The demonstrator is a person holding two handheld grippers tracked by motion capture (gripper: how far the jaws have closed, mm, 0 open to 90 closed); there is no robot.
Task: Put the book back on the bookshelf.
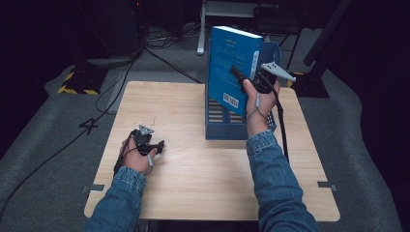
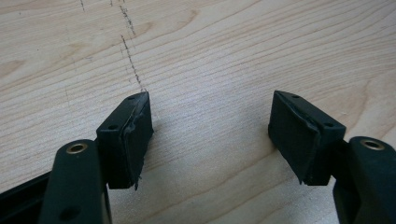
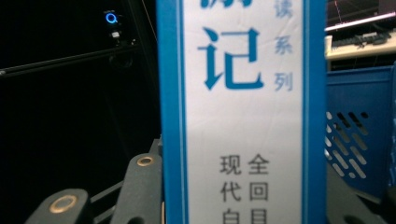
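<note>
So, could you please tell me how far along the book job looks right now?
Done: the right tongs have clamped the blue book by its spine. In hand: it hangs upright over the blue crate. Left: probably setting it inside. The left tongs rest open on the table.

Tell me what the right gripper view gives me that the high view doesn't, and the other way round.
Right gripper view alone: the book's white spine close up, printed with blue Chinese characters, pinched between the right claw's jaws.

High view alone: the book's blue back cover with its barcode, the wooden table, and the left claw resting on it, jaws open.

Both: the blue book held upright over the blue slotted crate, whose perforated wall appears behind the spine.
</note>
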